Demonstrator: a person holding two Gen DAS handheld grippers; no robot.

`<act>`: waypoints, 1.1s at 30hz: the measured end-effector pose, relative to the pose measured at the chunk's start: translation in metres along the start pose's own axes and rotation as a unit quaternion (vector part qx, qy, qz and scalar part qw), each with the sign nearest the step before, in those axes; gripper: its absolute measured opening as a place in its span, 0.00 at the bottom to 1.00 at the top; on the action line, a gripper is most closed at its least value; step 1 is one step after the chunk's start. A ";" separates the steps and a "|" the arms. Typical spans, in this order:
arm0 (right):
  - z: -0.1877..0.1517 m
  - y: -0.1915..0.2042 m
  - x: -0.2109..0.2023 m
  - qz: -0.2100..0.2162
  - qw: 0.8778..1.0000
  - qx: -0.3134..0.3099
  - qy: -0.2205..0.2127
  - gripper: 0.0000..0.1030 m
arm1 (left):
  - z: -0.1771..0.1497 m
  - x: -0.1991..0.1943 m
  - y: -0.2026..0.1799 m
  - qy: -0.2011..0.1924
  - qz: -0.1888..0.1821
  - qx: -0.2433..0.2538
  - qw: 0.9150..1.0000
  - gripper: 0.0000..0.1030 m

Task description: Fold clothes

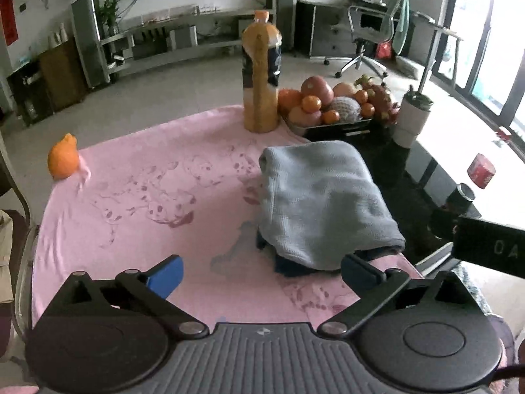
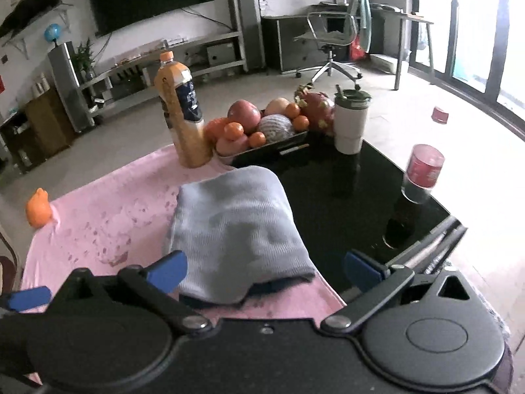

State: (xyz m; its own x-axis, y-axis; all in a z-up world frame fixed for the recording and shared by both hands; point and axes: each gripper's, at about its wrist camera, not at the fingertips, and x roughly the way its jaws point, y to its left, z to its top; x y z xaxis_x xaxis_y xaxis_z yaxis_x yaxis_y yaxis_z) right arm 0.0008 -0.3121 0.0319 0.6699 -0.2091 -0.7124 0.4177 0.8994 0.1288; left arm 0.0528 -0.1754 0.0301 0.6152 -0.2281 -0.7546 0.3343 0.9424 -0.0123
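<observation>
Both grippers hang with jaws spread wide and empty over a cloth-covered surface. The left gripper (image 1: 262, 274) frames the near end of a folded light-blue garment (image 1: 323, 203), which lies just ahead of it and toward its right finger; the right gripper (image 2: 264, 271) has the same bundle (image 2: 234, 236) directly ahead, its near edge between the blue fingertips (image 2: 167, 271). The garment's long axis runs away from the grippers toward the fruit tray (image 1: 331, 128), its open, layered end nearest them, with a darker garment (image 1: 292, 266) showing beneath. It rests at the right edge of the pink cloth (image 1: 137, 197), beside the bare black surface (image 2: 354, 203). A juice bottle (image 1: 261, 75) stands beyond.
</observation>
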 end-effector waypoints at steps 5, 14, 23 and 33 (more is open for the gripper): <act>-0.003 0.002 -0.023 -0.001 1.000 0.001 0.023 1.00 | -0.005 -0.024 0.002 -0.019 -0.024 -0.001 1.000 1.00; -0.007 0.005 -0.056 -0.010 1.000 -0.003 0.022 1.00 | -0.011 -0.047 -0.007 -0.020 -0.026 0.006 0.999 1.00; -0.010 0.000 -0.073 -0.027 0.999 -0.019 0.009 1.00 | -0.016 -0.058 -0.014 -0.018 -0.024 0.012 0.999 0.99; -0.013 -0.004 -0.072 -0.034 0.999 -0.022 0.008 1.00 | -0.018 -0.054 -0.017 -0.012 -0.022 0.018 1.000 1.00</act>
State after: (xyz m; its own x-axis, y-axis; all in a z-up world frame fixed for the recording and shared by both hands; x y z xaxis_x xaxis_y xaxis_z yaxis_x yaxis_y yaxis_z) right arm -0.0572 -0.2955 0.0738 0.6308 -0.2653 -0.7292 0.4350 0.8991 0.0492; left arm 0.0008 -0.1751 0.0597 0.6157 -0.2757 -0.7382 0.3863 0.9221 -0.0222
